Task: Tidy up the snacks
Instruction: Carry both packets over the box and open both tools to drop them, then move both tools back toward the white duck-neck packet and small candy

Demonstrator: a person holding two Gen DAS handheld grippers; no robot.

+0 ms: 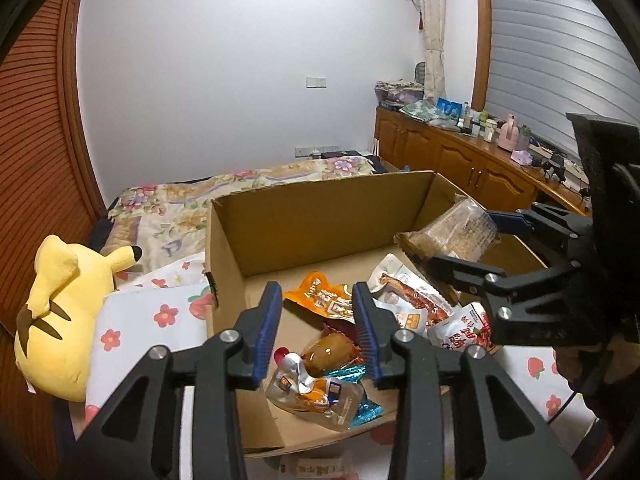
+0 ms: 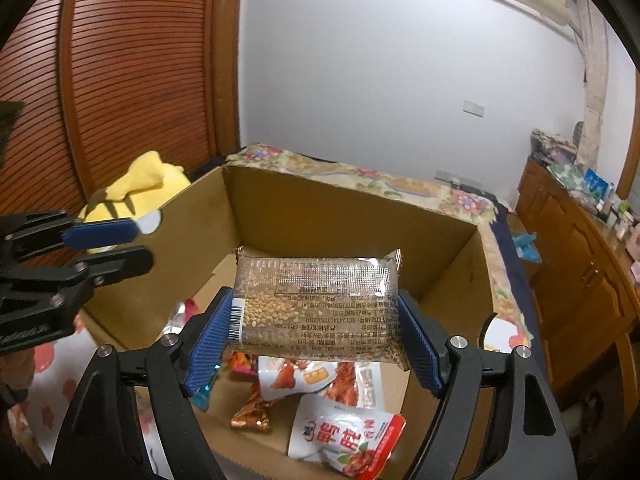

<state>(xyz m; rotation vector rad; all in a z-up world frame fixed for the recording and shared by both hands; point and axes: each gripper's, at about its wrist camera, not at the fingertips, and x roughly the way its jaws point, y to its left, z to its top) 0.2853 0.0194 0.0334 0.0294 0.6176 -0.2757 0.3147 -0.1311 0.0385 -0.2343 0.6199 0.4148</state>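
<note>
1. The right gripper [image 2: 316,340] has its fingers clamped on a clear seed-cake packet [image 2: 316,300], held above the cardboard box [image 2: 340,216].
2. The left gripper [image 1: 316,328] hangs over the box's snack pouches [image 1: 316,384], fingers apart, holding nothing.

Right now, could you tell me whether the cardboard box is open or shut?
Open: the cardboard box has no lid on top, and snack packets lie visible on its floor.

The clear sesame bar packet [image 2: 316,308] carries small upside-down Chinese print with "GB 17399"; its other text is too small to read
</note>
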